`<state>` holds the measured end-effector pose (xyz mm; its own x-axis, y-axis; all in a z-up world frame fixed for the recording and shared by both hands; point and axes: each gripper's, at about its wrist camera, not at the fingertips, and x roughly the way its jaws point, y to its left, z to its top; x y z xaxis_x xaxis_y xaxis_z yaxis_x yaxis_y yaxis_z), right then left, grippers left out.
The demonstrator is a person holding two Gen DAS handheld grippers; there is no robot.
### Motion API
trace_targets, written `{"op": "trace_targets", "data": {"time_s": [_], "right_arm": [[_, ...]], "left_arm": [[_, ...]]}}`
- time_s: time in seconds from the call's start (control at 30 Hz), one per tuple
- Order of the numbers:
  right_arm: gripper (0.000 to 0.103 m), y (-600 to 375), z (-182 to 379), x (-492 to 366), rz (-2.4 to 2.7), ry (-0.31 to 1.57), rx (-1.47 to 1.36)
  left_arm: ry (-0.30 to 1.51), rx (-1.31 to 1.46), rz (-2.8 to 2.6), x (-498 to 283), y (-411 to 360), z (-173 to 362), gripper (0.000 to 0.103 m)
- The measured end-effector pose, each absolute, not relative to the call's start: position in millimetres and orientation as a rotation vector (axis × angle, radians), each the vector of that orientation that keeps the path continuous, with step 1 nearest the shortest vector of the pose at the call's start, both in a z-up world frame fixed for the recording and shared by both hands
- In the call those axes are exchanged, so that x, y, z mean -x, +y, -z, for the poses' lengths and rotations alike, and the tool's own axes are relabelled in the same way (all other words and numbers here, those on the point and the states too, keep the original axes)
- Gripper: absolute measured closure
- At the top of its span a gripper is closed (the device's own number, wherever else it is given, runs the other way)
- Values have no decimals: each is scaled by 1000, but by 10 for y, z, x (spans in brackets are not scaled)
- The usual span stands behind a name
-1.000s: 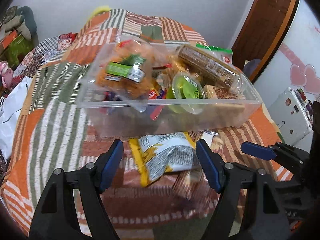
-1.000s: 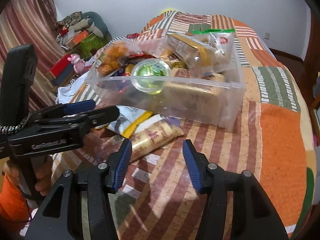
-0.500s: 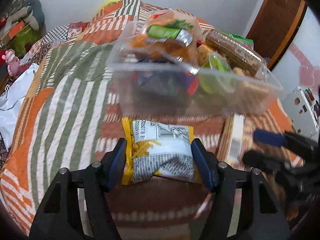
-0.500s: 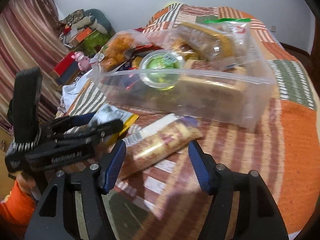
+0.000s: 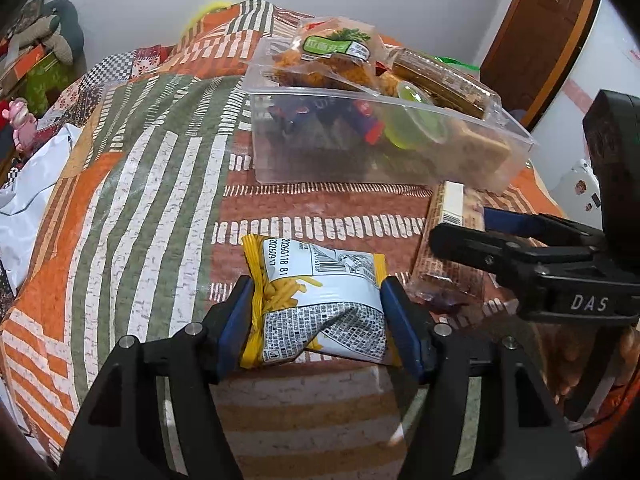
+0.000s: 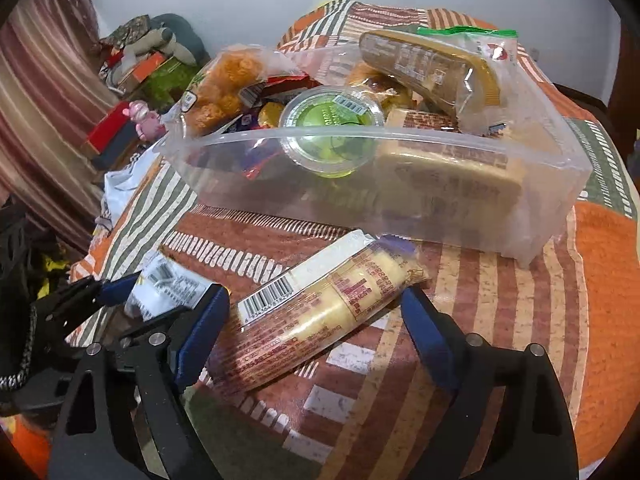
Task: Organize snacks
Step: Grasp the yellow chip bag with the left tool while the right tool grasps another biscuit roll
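Observation:
A yellow and white snack bag lies on the quilt, crumpled between the pads of my left gripper. Its jaws are opening slightly, but both pads still press on the bag's sides. To its right, a long biscuit pack lies slantwise between the fingers of my right gripper. Those jaws are opening wide and the pads stand clear of the pack. Behind both stands a clear plastic bin with a green cup, an orange snack bag and several other packs.
The patchwork quilt covers a bed that drops off at the near and left edges. White cloth and a pile of toys and boxes lie off to the left. A wooden door stands at the right.
My left gripper came down over the snack bag and closed onto its sides. My right gripper moved over the biscuit pack and spread its jaws wider.

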<state>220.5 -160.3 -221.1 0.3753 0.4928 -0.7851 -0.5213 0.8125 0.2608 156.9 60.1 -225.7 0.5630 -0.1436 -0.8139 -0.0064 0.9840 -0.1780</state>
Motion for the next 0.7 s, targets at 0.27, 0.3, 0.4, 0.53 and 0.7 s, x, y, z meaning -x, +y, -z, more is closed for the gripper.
{"op": "trace_targets", "data": {"time_s": [0.27, 0.3, 0.4, 0.53, 0.7], "right_arm": [[21, -1842, 2155, -2137, -654, 979, 82], [21, -1899, 2143, -2131, -653, 983, 76], [21, -2106, 2114, -2125, -642, 1005, 46], [21, -2203, 2065, -2122, -610, 1007, 18], [21, -2054, 2071, -2199, -641, 1003, -40]], "left_arm": [[982, 181, 116, -1501, 556, 2221, 29], [981, 181, 118, -1496, 549, 2221, 28], [981, 184, 125, -1495, 527, 2216, 25], [984, 182, 130, -1494, 493, 2224, 22], [987, 162, 124, -1509, 443, 2242, 22]]}}
